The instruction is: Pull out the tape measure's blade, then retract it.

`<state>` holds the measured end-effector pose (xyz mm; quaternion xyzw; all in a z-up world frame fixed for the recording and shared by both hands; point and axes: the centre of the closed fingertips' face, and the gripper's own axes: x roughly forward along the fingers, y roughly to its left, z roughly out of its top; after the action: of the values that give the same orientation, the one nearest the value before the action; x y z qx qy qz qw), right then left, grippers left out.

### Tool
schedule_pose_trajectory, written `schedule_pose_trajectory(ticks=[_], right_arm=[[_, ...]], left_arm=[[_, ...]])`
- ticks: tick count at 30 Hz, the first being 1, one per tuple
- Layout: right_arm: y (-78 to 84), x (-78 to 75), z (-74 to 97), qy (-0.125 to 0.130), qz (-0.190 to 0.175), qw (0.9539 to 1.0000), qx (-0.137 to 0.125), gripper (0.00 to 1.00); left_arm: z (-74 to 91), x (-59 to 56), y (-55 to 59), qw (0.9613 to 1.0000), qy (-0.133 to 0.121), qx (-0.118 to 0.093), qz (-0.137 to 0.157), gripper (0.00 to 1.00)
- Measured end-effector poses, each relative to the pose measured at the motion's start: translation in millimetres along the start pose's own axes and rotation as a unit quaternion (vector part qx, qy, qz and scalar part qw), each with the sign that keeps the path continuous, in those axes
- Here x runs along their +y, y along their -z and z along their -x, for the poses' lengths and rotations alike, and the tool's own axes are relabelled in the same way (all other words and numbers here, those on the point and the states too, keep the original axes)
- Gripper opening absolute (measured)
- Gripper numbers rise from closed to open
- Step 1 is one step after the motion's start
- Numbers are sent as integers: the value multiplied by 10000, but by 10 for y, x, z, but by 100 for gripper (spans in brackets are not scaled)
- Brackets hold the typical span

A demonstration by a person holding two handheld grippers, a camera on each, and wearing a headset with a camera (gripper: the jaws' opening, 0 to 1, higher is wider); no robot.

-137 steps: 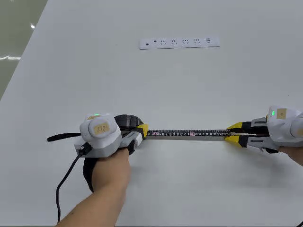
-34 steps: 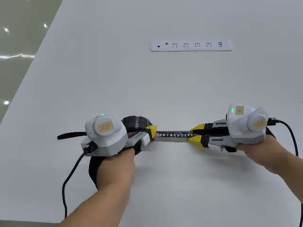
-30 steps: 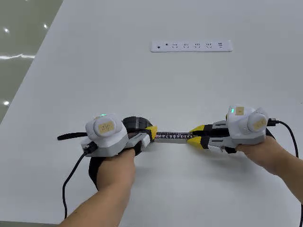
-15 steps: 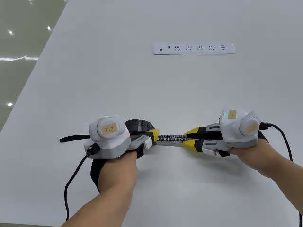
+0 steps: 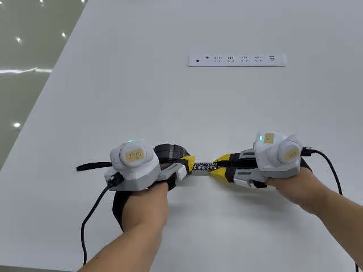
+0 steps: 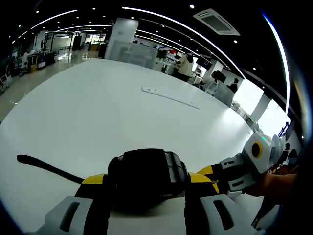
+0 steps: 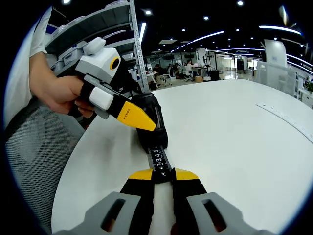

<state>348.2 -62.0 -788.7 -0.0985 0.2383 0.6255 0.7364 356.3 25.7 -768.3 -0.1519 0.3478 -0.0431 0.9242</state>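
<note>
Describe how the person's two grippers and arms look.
Both the left gripper and right gripper have rounded white bodies, each with a tan sticker on a round cap and a small green light. Their black fingers end in yellow tips. A black cable trails from each. Forearms are bare.

**Q:** How is the head view lit?
**A:** Evenly, from overhead; the white table (image 5: pixel 170 96) is bright, the shadows on it soft and faint, and small glints spot the floor (image 5: pixel 25 54).
**Q:** And the two gripper views?
**A:** Fisheye: straight lines bow toward the edges. Ceiling lights (image 6: pixel 191 6) streak across a dark ceiling. The tape measure (image 6: pixel 146 178) reads near-black, its detail lost; numerals on the blade (image 7: pixel 157 157) are sharp, the far room soft.
</note>
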Motion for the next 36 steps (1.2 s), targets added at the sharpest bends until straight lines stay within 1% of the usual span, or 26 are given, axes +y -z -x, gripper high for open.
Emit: schedule_pose_trajectory(ticks=[4,7,15,22,28,32,36], right_arm=[[-14,-15,-28,10,-89,10000,-19,9],[-14,3,-39,-7,-164,9999,-39,9],[-50,34,-116,-15,-111,9999,-23,9],[-81,38,-174,-5,-91,10000,-29,9],[-91,41,-193,3,-151,9999,-33,9],[-125,54,-279,69,-232,9997,-29,8],[-144,58,-322,27,-267,9996,-27,8]], left_arm=[[2,0,0,10000,6,-4,60,59],[6,-2,1,10000,24,-20,55,59],[3,-5,3,10000,28,-4,46,59],[0,-2,1,9999,30,-9,109,59],[1,0,0,9999,41,-3,144,59],[10,10,-3,9998,48,9,201,59],[6,15,-5,9998,67,4,199,59]])
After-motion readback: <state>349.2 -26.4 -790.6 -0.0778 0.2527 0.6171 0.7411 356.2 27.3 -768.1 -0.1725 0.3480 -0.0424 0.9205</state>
